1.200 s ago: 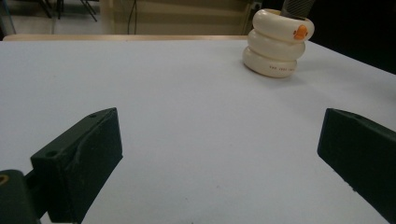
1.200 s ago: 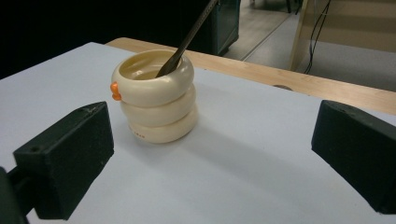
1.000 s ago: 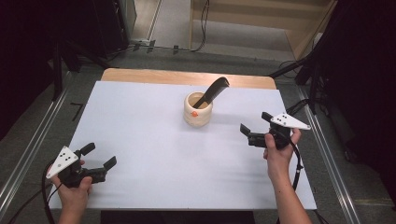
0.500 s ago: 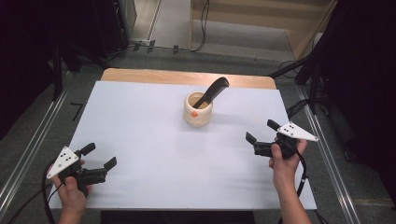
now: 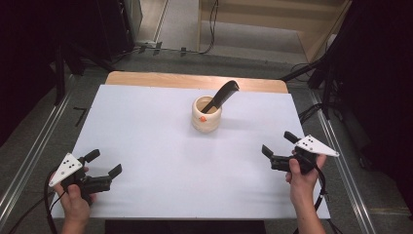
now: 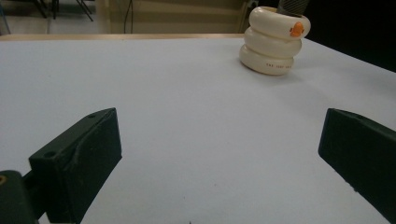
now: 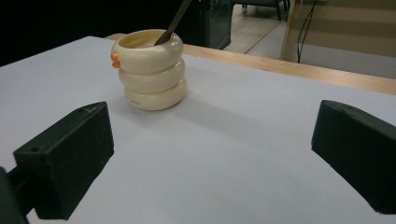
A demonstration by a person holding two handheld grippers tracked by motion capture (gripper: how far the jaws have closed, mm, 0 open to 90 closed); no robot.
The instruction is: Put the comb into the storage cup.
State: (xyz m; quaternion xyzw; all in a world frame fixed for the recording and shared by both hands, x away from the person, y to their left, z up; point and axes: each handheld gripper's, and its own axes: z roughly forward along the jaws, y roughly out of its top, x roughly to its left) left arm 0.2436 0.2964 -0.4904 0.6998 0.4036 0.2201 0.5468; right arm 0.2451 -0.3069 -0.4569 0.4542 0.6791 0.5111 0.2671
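A cream ribbed cup with a small orange mark stands upright on the white table, past its middle. A knife rests in it, black handle up and leaning right. My left gripper is open near the front left corner, nothing between its jaws. My right gripper is open near the right edge, front right of the cup, with nothing in it.
The table's wooden far edge shows behind the white surface. Metal rails run along both sides. Cables and dark stands lie on the floor beyond. Bare white surface stretches between both grippers and the cup.
My right gripper has drawn back toward the front right, away from the cup. The left gripper has shifted slightly toward the front edge. Cup and knife are unmoved.
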